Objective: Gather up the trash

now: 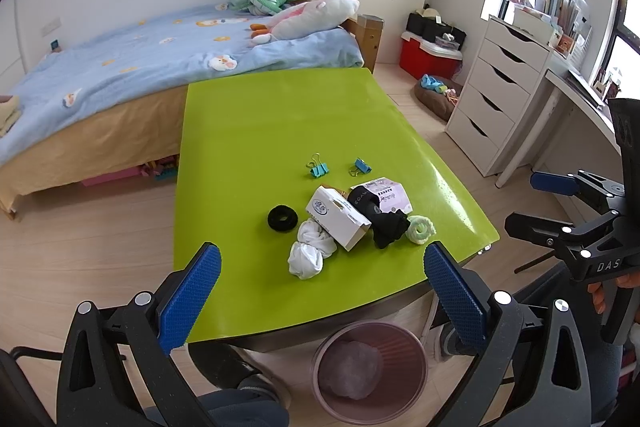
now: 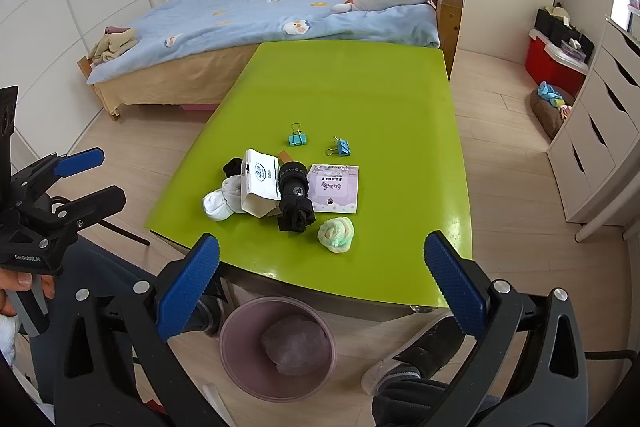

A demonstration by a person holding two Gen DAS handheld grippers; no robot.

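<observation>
On the green table lies a pile: a white carton, a pink paper packet, rolled white socks, black socks, a pale green sock ball, a black hair ring and two blue binder clips. A pink bin stands on the floor under the near edge. My left gripper and right gripper hover open and empty before that edge.
A bed with plush toys borders the table's far side. A white drawer unit and a desk stand to the right, a red box and floor cushion beyond. A person's shoes rest by the bin.
</observation>
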